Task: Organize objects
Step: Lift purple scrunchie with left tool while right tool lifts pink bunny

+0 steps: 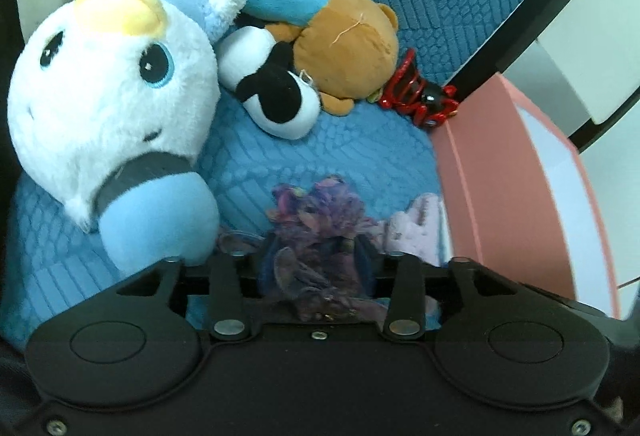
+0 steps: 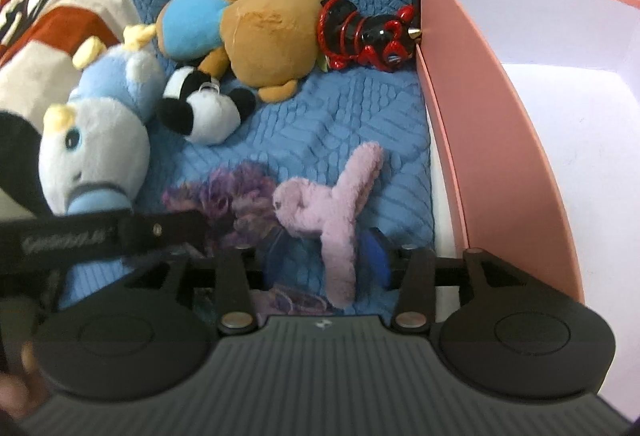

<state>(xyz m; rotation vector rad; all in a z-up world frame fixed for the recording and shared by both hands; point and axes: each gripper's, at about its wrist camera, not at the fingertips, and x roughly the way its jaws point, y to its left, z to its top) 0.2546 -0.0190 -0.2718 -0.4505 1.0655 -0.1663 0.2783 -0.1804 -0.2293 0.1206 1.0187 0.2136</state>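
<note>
Purple fuzzy yarn toy (image 1: 320, 212) sits between the left gripper (image 1: 316, 256) jaws; pale pink plush clip (image 2: 336, 212) between the right gripper (image 2: 324, 256) jaws; whether either grips, cannot tell.

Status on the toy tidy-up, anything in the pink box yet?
Nothing done: the visible part of the pink box is bare. In hand: left gripper straddles the purple fuzzy toy, right gripper the pink plush. Left: brown bear, red-black figure.
</note>
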